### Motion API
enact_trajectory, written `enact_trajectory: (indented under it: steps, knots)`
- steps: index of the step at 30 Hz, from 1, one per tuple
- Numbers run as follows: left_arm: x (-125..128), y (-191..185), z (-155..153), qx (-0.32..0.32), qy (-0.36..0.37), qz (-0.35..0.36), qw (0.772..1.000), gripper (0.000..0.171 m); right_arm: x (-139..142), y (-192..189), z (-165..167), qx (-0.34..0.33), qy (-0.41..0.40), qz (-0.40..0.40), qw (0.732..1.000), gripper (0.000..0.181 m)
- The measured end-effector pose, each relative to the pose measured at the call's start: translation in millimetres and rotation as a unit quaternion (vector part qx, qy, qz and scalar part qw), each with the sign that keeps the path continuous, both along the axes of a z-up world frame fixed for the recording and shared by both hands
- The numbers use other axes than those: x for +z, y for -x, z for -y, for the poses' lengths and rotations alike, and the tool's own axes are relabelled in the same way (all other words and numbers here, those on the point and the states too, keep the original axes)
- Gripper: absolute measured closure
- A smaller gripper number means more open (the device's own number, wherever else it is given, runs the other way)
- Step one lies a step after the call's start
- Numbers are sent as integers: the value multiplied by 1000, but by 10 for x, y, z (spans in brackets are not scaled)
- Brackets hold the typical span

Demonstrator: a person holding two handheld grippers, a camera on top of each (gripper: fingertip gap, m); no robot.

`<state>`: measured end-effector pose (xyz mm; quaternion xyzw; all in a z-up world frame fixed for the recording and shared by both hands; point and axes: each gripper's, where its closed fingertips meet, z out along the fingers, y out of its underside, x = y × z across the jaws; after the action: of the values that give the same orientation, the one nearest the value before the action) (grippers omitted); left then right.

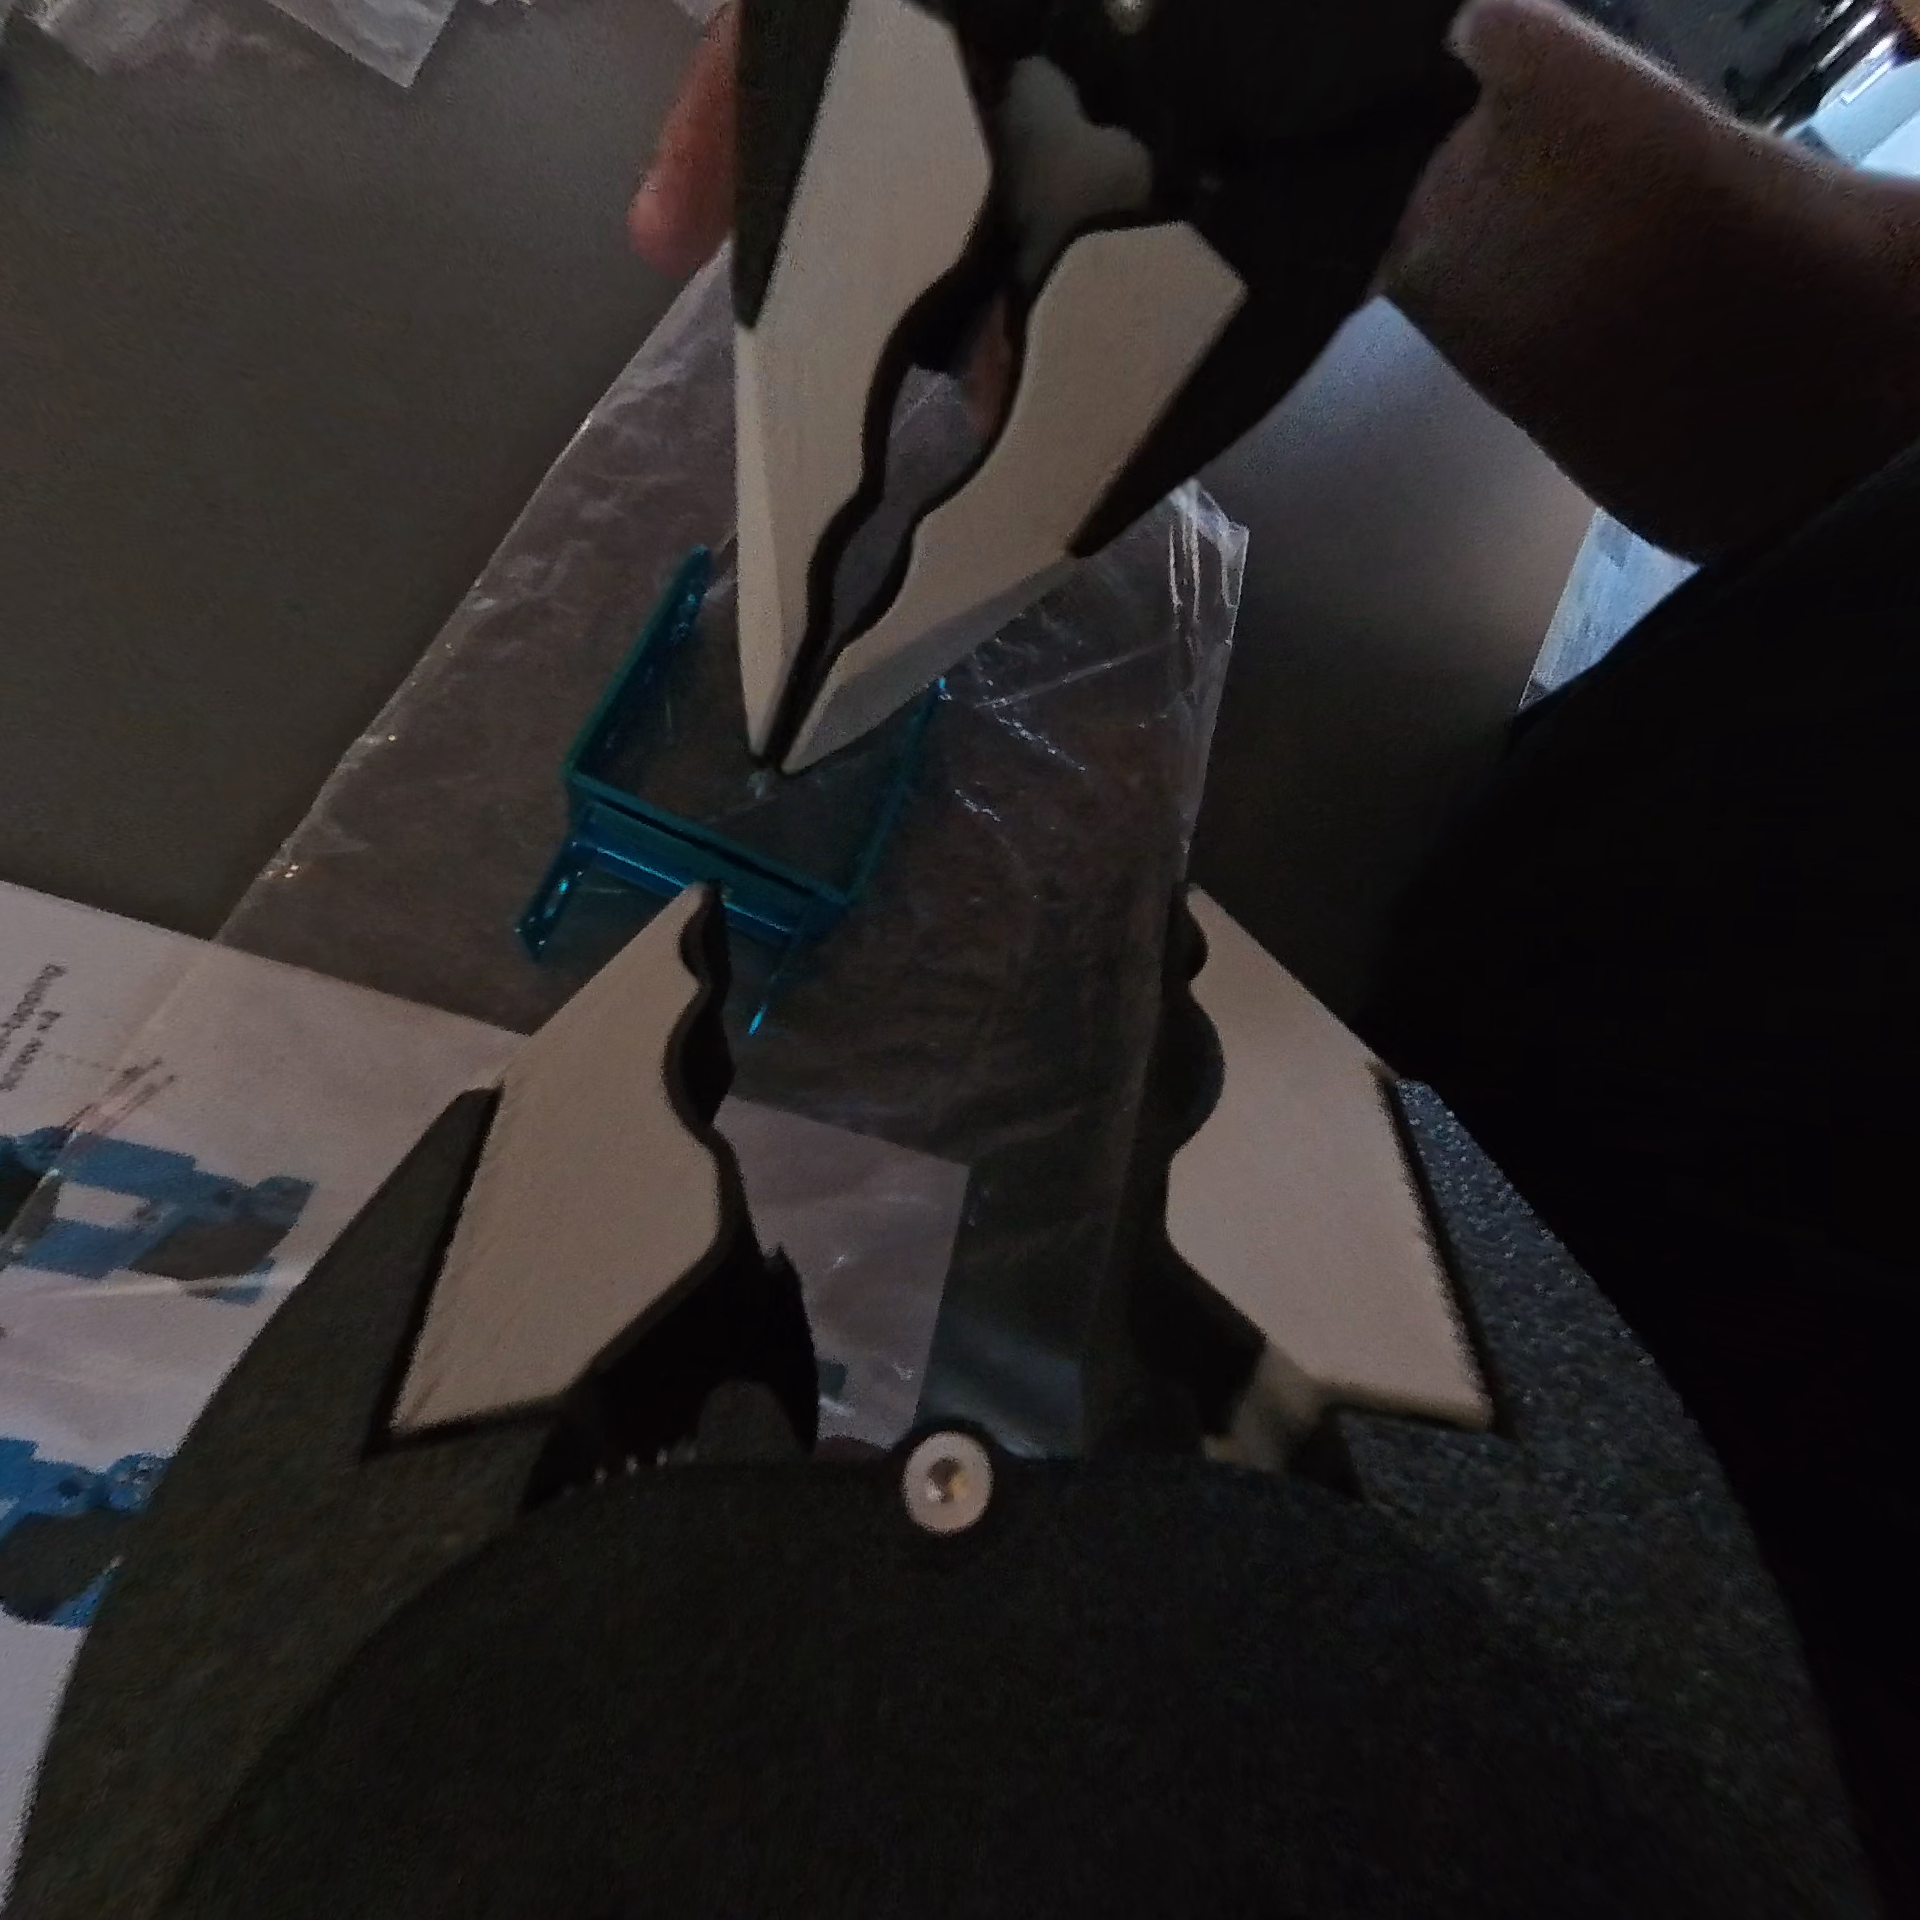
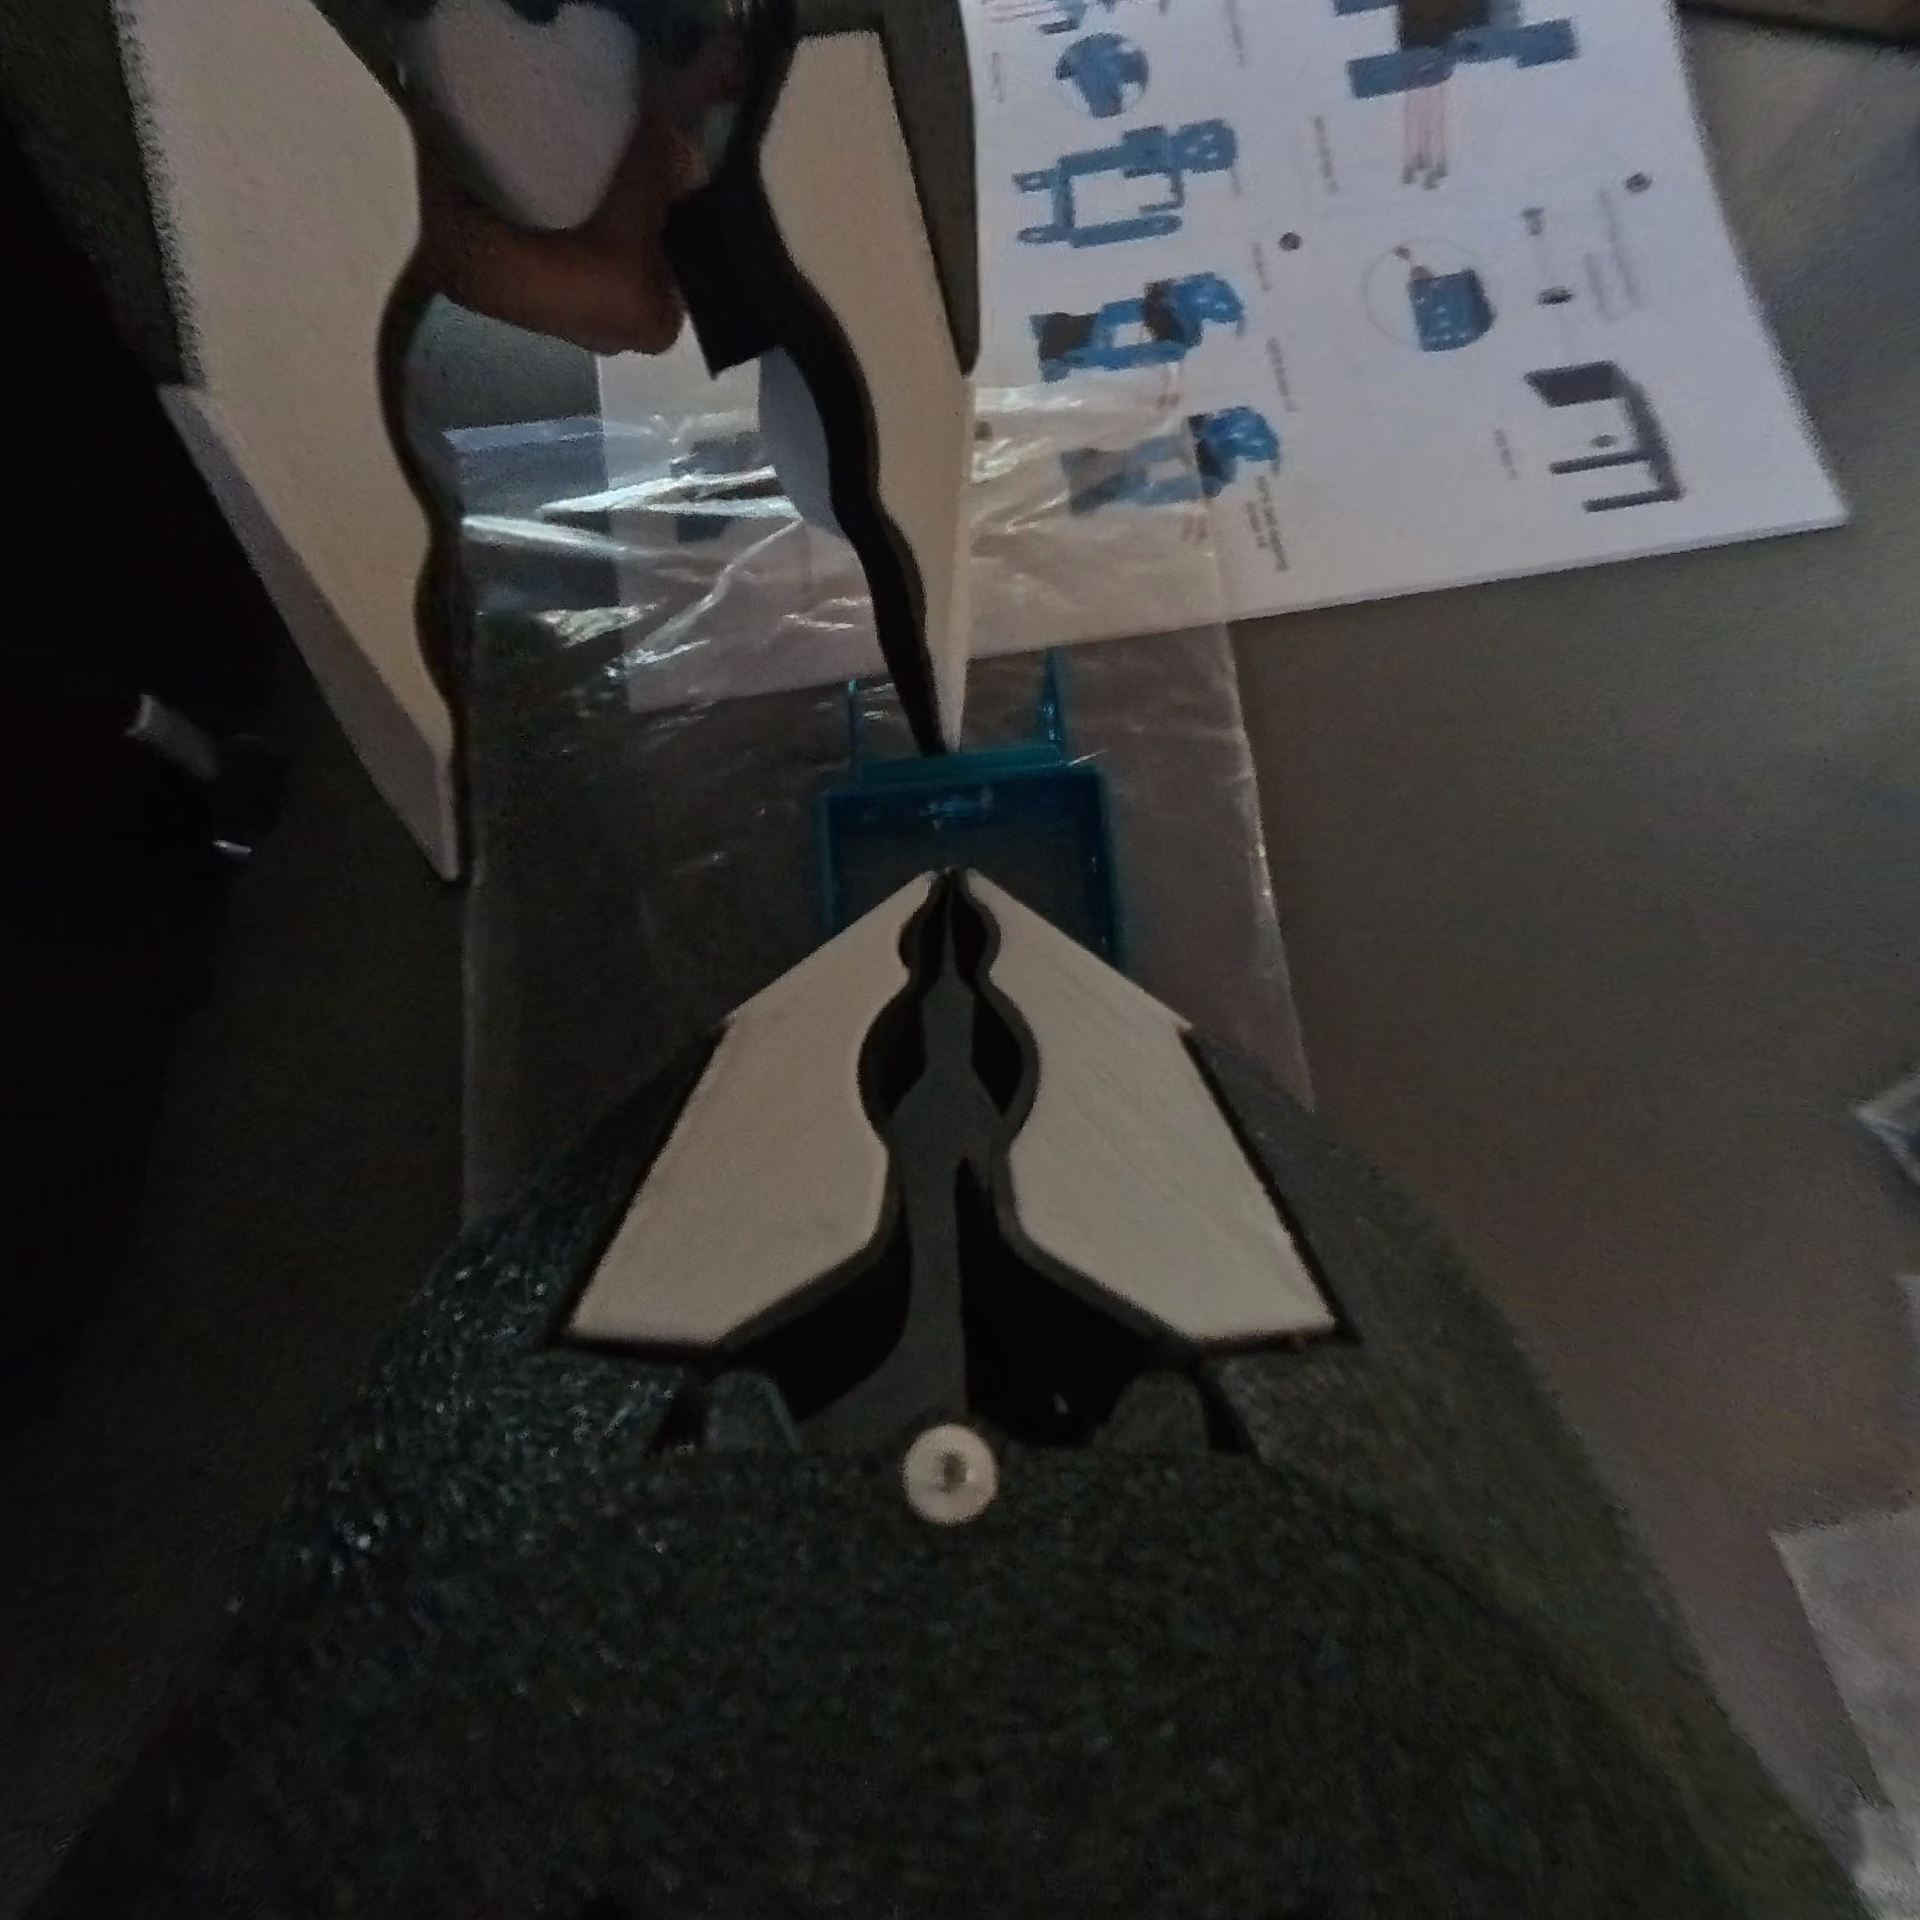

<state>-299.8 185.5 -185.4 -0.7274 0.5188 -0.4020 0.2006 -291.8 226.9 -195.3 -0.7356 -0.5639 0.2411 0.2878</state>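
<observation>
A blue metal bracket (image 1: 623, 821) lies inside a clear plastic bag (image 1: 1039, 831) on a grey table. My left gripper (image 1: 951, 904) is wide open, with the bag between its white fingers and the bracket just ahead of its left tip. My right gripper (image 1: 774, 764) comes in from the far side, shut, with its tips pinching the bag film over the bracket. In the right wrist view my right gripper (image 2: 951, 873) is shut over the bracket (image 2: 966, 805) in the bag (image 2: 1174, 790). The open left gripper (image 2: 696, 805) faces it, one fingertip touching the bracket's far edge.
A white printed sheet with blue drawings (image 1: 208, 1091) lies under the bag's near end; it also shows in the right wrist view (image 2: 1455, 312). A person's hand (image 1: 1610, 312) holds the right gripper. Another piece of clear plastic (image 2: 1891, 1132) lies at the right edge of the grey table (image 2: 1558, 935). From either gripper's tips it is about 20 cm to the piece of clear plastic (image 2: 1891, 1132).
</observation>
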Motion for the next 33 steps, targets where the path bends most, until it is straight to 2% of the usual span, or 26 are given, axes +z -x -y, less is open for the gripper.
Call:
enact_trajectory:
  steps: [3, 6, 8, 13, 16, 26, 33]
  knots:
    - [-6, -2, 1, 0, -3, -3, 1000, 87, -17, 14, 9, 20, 50, -18, 998, 181]
    - [-17, -10, -1, 1, 0, -3, 1000, 88, 10, 9, -6, 43, 67, -33, 996, 181]
    - [-37, -6, -2, 1, 1, -7, 1000, 88, -30, -81, -35, 47, 70, -16, 996, 181]
    - [-38, -33, 11, 3, -4, -6, 1000, 88, -36, -176, 23, 68, 51, 37, 996, 181]
    - [-54, -52, 6, 6, -7, -11, 1000, 88, -149, -179, 22, 91, 21, 93, 991, 170]
    - [-67, 15, 65, 28, -16, -17, 999, 88, -126, 19, 23, 129, 22, 97, 987, 172]
    - [-38, 27, 69, 43, -22, -6, 999, 88, -214, 22, 35, 138, 23, 112, 984, 174]
